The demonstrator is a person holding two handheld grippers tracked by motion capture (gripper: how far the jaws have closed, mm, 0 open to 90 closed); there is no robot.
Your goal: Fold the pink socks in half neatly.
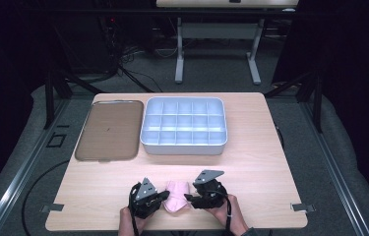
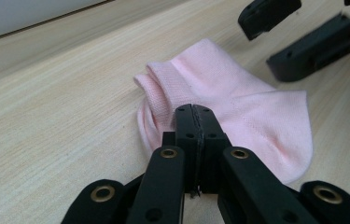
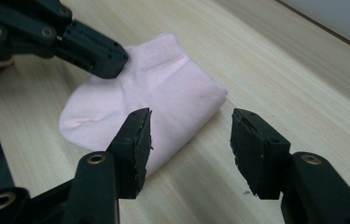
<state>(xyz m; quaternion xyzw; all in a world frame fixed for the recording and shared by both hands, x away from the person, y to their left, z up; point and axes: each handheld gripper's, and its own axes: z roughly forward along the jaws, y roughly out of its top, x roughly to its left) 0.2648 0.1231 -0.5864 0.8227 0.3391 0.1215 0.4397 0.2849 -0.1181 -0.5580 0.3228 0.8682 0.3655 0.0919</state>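
While left gripper (image 2: 194, 114) pinches pink sock (image 2: 238, 107) (folded), right gripper (image 3: 191, 135) gapes.

So it's a small pale pink ankle sock (image 1: 177, 196), folded over on itself and lying flat on the light wood tabletop, low in the high view just left of centre. Up close in the left gripper view the sock (image 2: 238, 112) sits in the middle of the frame, its ribbed cuff doubled up at the upper left and the rounded end at the lower right. In the right gripper view the sock (image 3: 163, 88) lies centre-left, cuff towards the top, rounded end at the left. Fine knit, no pattern.
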